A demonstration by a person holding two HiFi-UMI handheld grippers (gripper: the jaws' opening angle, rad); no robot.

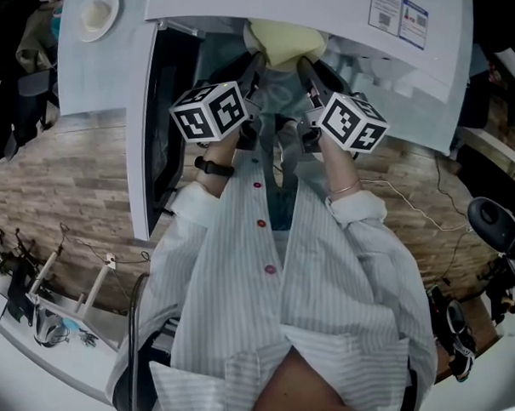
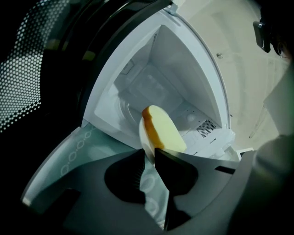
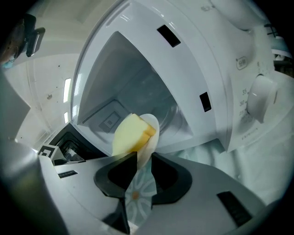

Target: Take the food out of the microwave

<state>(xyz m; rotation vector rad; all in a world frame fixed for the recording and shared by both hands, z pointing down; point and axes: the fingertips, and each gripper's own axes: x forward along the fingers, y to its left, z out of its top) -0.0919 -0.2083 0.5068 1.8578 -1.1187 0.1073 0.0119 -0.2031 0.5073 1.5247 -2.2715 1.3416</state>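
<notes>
Fingers (image 2: 177, 172) of both grippers (image 2: 147, 153) (image 3: 144, 156) clamp opposite plate (image 2: 143, 133) rims before open microwave (image 3: 206, 59).

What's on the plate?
One pale yellow slice with an orange crust lies on the plate. Plate surface beneath it is covered; left gripper and right gripper clamp the rim.
</notes>
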